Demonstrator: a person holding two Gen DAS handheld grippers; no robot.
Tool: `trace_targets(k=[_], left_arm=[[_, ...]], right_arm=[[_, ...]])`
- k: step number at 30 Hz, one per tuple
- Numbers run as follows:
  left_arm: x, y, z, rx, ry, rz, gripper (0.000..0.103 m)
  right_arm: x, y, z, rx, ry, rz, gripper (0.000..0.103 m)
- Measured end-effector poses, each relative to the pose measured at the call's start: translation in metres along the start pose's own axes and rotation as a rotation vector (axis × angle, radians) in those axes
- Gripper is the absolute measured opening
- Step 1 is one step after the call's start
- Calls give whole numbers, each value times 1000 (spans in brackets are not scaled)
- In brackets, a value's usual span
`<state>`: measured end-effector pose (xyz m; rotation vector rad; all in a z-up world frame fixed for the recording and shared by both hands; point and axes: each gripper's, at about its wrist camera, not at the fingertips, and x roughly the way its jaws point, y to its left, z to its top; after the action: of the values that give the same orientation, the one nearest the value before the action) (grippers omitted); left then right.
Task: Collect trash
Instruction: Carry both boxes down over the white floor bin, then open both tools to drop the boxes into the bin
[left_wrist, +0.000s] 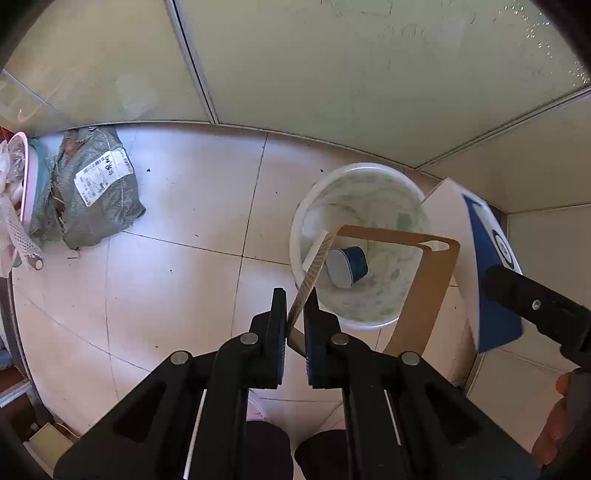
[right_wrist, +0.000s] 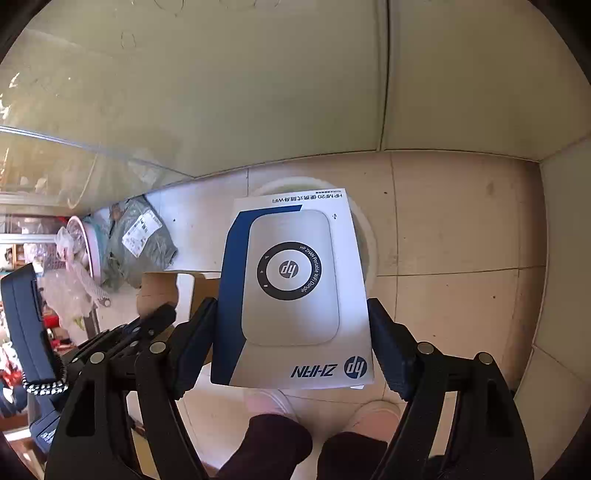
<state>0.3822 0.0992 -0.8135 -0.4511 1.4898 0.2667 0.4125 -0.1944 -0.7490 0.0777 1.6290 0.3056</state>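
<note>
- Left wrist view: the left gripper (left_wrist: 295, 314), jaws pinched on a brown cardboard piece (left_wrist: 424, 295), hangs above the near rim of the white bin (left_wrist: 306, 206). A dark cup (left_wrist: 349, 266) already lies inside the bin. The grey parcel bag (left_wrist: 98, 188) lies on the floor well left of the bin, uncollected.
- Right wrist view: the right gripper (right_wrist: 293, 332), jaws spread wide, clamps a white-and-blue HP box (right_wrist: 291, 291) over the bin (right_wrist: 364, 236). Neither held item is dropped yet.

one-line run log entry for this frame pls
left hand-held gripper: shut on cardboard piece | right hand-held gripper: shut on HP box | both over white bin | bin holds blue cup
</note>
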Motion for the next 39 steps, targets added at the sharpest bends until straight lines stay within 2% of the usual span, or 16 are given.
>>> trace_targets(k=[5,13,17,21,24,28,35,39], left_arm=[[8,-7,-1,23,8,8,7],[27,-20,5,42,43,-20,8],[32,-33,9,67,67,-54,19],[16,-46,7,98,57,-53,19],[-14,-52,6,117,34,-60,20],[-76,-57,7,154,-12,-49,25],[-225,-60,9,191,-129,-34,41],[-313,-62,10,183,-197,-31,42]], right_arm=[[-2,-12,2,9,2,17,77],[-24,-17,1,29,-59,4,77],[-39,-21,0,38,-82,7,77],[-51,-18,0,45,-94,6,77],[-68,-10,-1,46,-101,0,77],[-113,6,-2,30,-126,-16,77],[-228,49,-10,-15,-220,-34,76],[-302,77,-22,-44,-298,-57,76]])
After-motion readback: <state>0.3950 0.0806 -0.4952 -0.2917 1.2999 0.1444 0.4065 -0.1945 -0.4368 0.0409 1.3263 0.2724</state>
